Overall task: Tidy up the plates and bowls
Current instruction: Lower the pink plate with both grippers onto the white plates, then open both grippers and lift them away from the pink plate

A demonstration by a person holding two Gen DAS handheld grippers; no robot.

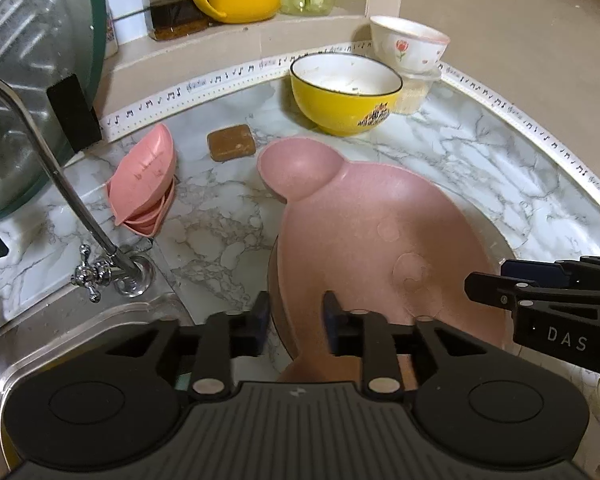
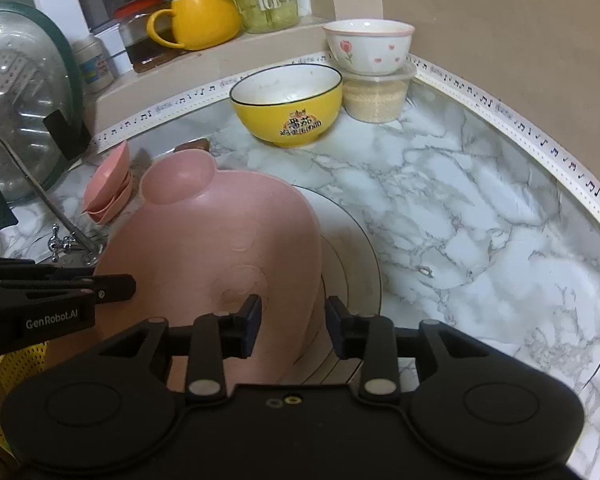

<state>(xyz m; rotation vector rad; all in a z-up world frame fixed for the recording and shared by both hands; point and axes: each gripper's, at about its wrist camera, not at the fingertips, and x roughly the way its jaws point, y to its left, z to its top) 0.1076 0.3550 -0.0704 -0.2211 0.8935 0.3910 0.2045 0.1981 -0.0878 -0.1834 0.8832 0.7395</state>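
Left wrist view: one pink plate [image 1: 364,240] lies on one white plate [image 2: 356,248], with two bowls behind, yellow bowl [image 1: 346,94] and floral bowl [image 1: 410,44]. Left gripper [image 1: 296,316] and right gripper [image 2: 294,320] straddle the pink plate's edges, jaws parted, pads not pressing.

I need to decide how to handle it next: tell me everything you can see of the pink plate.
The pink plate is matte and plastic-looking, with a broad, shallow main body, a small round ear-like dish at its far end and faint raised circles on its surface. It looks empty and lies on a larger white plate with a thin dark rim line, on the marble counter. The left gripper straddles one near edge and the right gripper the other, both with jaws parted.
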